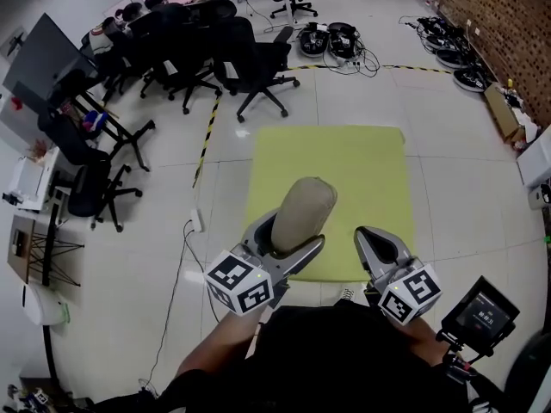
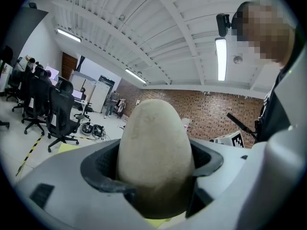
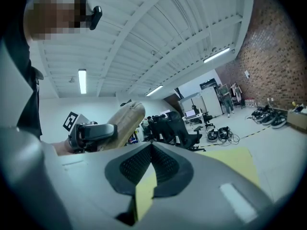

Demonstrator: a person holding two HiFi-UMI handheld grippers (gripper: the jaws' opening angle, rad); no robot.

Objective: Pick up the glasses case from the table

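Beige and rounded, the case (image 1: 303,209) sat low and centre in the head view, clamped in the left gripper (image 1: 288,241) and tilted up to the right. It hung over the near edge of the yellow-green table (image 1: 344,157) and did not look to be touching it. The right gripper (image 1: 384,246) was lower right of the frame, just beside the left one and apart from the case. Office chairs (image 1: 250,58) filled the upper left, and cables (image 1: 331,41) lay on the floor at the top.

From the left gripper view, the case (image 2: 156,143) filled the middle of the frame. It stood on end between the two dark pads (image 2: 103,169), and both jaws pressed its sides. A brick wall (image 2: 206,107) ran behind it, with ceiling beams above.

The right gripper view showed that gripper's jaws (image 3: 152,147) closed tip to tip with nothing between them; only a sliver of yellow table showed through the gap below. At centre left of that frame the case (image 3: 125,119) leaned up and right in the left gripper's hold.

By my reading the pick-up itself was done: the grip looked firm and the case was off the table. What seemed left was only to carry it clear or hold it steady. The right gripper had no part in the hold.
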